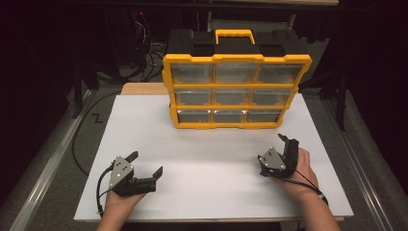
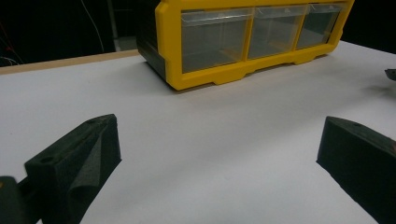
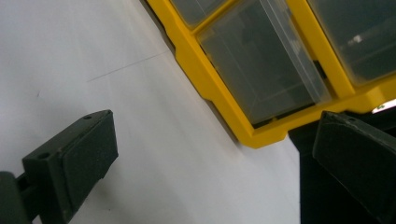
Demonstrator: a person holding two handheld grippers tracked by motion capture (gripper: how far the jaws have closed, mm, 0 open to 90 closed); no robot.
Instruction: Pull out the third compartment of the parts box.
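Centrally, toward the far edge of the white surface (image 1: 211, 159), stands the yellow organizer (image 1: 235, 89): glossy plastic frame, black back, nine clear rectangular drawers in three rows, yellow carry handle (image 1: 234, 34) on top. Nothing lies between it and the matte black left tongs (image 1: 144, 166) and right tongs (image 1: 285, 147), both spread apart, gripping nothing.

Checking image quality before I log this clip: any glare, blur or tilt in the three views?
High view: evenly lit white table, dark surroundings, organizer sharp. Left gripper view: near jaws soft, mild sheen on the drawers. Right gripper view: strongly tilted, slightly soft, with a small bright glint on one drawer.
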